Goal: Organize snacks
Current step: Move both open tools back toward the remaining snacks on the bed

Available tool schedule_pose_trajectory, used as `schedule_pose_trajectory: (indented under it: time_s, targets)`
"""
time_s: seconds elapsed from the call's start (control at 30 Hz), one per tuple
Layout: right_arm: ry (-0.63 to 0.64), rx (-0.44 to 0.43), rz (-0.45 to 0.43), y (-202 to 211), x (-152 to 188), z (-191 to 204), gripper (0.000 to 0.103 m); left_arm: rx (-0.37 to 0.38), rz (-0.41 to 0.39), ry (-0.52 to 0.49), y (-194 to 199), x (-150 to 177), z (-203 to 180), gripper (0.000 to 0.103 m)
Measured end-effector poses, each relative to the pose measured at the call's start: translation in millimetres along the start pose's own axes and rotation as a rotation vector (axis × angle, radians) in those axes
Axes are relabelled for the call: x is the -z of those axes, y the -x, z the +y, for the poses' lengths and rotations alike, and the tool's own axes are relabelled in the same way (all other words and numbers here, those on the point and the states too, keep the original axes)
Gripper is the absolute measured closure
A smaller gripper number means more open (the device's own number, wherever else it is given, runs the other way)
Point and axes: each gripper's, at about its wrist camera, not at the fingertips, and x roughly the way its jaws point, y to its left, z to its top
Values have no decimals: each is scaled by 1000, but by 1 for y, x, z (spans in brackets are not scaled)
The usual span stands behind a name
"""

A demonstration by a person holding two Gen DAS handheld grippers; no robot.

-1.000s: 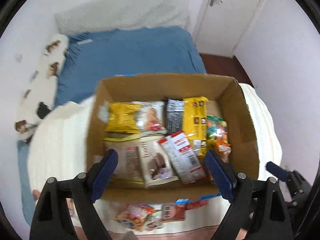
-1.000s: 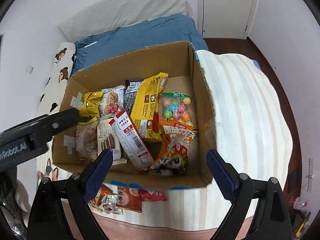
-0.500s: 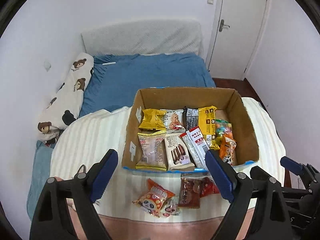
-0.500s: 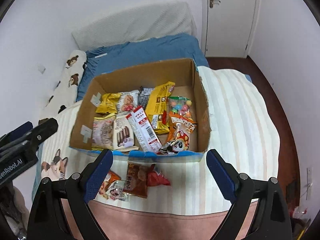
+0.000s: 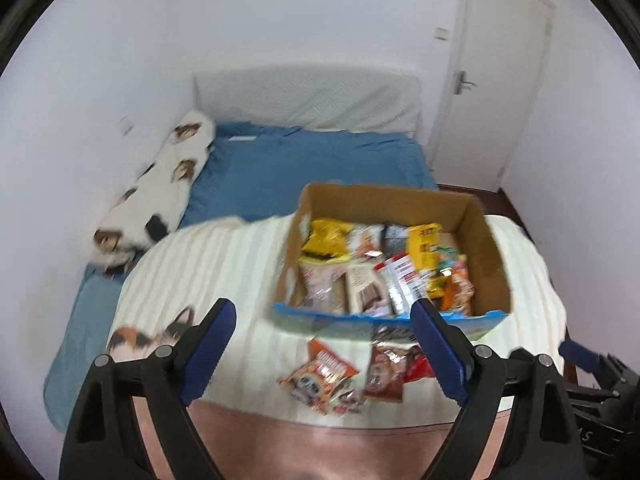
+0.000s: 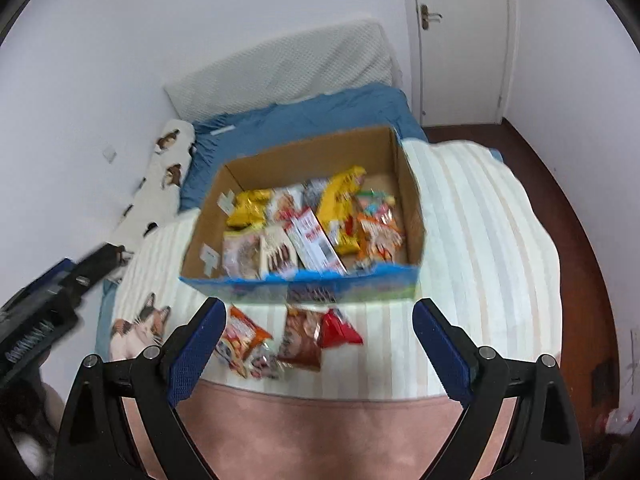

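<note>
Both my grippers, left and right, hang with jaws apart and empty above the striped blanket. The cardboard box sits there full of snacks, with three loose packets lying just in front of it.

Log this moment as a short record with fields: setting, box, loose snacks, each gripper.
setting: striped blanket on a bed, white door behind
box: cardboard box, open top, filled with snack packets
loose snacks: orange packet, brown packet and red packet on the blanket in front of the box
left gripper: open, empty, above the blanket
right gripper: open, empty, above the loose packets
remaining: three loose packets not yet in the box
</note>
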Motion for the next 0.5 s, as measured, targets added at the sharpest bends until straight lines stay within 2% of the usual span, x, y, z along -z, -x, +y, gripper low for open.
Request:
schedule_pose_trajectory:
  time_s: [0.13,0.4,0.5]
  targets:
    - [-11,46,115,-35,26,-14,6,-33,115,43,-34,35,22,14]
    - [-43,140,418,-146,103,-53,7,-170,511,6,-154,153,54,14]
    - [-57,174,485,-175,124,-61,6,-180,600,0,-182,179,60,14]
